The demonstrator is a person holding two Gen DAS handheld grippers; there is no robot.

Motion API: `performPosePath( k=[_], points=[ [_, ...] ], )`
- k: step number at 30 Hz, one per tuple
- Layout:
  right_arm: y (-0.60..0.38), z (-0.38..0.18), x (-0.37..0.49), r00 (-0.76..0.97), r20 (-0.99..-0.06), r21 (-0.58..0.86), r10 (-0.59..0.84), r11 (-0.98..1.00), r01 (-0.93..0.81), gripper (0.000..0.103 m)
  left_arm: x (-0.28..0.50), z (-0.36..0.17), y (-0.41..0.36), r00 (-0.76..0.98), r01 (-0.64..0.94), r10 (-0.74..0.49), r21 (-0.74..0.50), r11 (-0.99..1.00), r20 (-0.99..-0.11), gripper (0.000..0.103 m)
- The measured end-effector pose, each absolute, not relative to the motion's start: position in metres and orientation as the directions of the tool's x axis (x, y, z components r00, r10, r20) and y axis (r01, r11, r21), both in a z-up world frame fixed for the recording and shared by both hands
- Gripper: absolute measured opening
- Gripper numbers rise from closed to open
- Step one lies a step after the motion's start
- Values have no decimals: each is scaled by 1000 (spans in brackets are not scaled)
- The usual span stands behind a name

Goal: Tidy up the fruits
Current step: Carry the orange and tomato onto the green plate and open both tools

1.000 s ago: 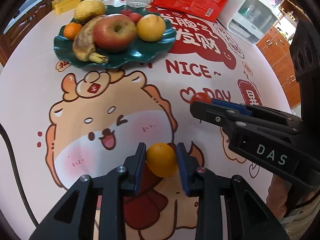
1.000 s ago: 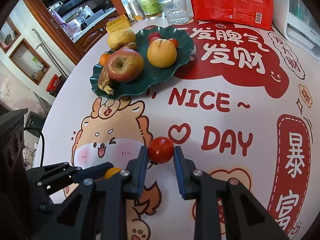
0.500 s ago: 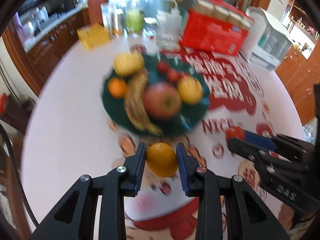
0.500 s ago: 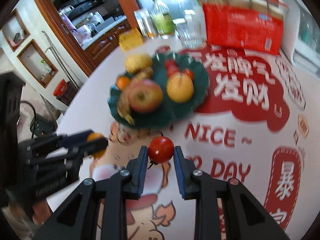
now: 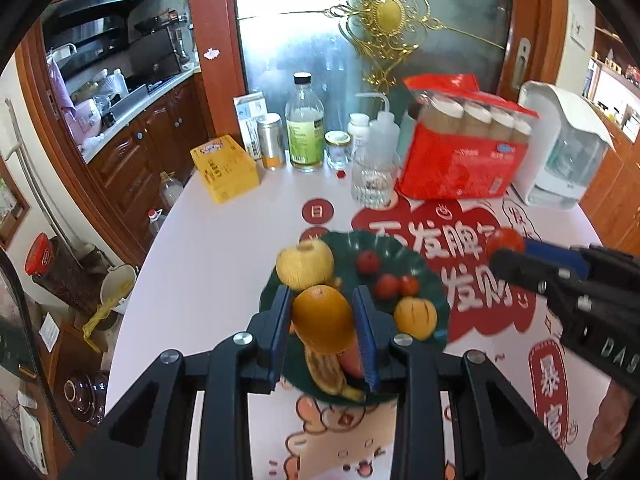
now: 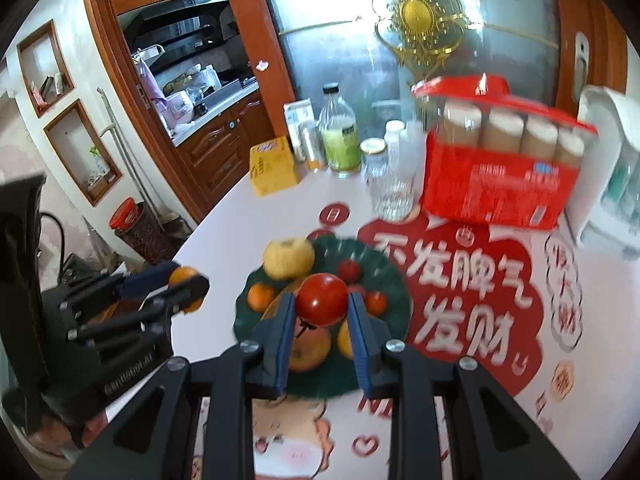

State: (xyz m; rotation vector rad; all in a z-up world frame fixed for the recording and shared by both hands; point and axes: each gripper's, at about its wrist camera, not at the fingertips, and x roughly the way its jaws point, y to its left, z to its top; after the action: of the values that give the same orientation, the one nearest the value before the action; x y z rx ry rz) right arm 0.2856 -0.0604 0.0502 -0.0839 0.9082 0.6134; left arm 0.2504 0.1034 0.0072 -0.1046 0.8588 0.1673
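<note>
My left gripper (image 5: 323,322) is shut on an orange (image 5: 324,319) and holds it in the air over the near side of the dark green fruit plate (image 5: 428,270). My right gripper (image 6: 321,307) is shut on a red tomato (image 6: 321,299) and holds it above the same plate (image 6: 384,276). The plate holds a yellow pear (image 5: 305,264), small red fruits (image 5: 368,262), a yellow-orange fruit (image 5: 415,317), a banana (image 5: 326,372), an apple (image 6: 310,350) and a small orange (image 6: 260,297). The right gripper with its tomato shows in the left wrist view (image 5: 506,242).
At the table's far edge stand a yellow box (image 5: 226,168), bottles and jars (image 5: 305,134), a glass (image 5: 372,184), a red pack of cups (image 5: 460,148) and a white appliance (image 5: 568,148). The table cover has red printed characters (image 6: 452,280).
Both grippers have risen from the table and moved toward the plate, each keeping its fruit. The views have tilted up to show the back of the table and the kitchen.
</note>
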Motion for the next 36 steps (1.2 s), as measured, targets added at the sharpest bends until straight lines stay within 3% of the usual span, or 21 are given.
performPosePath(
  k=[6,18,32,34,36],
  points=[
    [-46,38,317,451,-775,176,442,837,-518,26,276,-13,108,628,-240,142,-17,971,-765,29],
    [-20,-51,336,334,-867,144,370,827,-543,26,318,-79,116,565,-302,155,-29,953,-810,29],
    [6,-92,345,272,-900,124,342,797,-591,28,340,-125,130,514,-329,148,-35,944,-845,30],
    [6,-95,345,267,-903,124,338,798,-590,30,341,-127,131,511,-328,147,-35,944,-847,33],
    [4,-98,346,271,-904,118,330,803,-584,31,341,-129,133,504,-335,151,-31,942,-850,48]
  ],
)
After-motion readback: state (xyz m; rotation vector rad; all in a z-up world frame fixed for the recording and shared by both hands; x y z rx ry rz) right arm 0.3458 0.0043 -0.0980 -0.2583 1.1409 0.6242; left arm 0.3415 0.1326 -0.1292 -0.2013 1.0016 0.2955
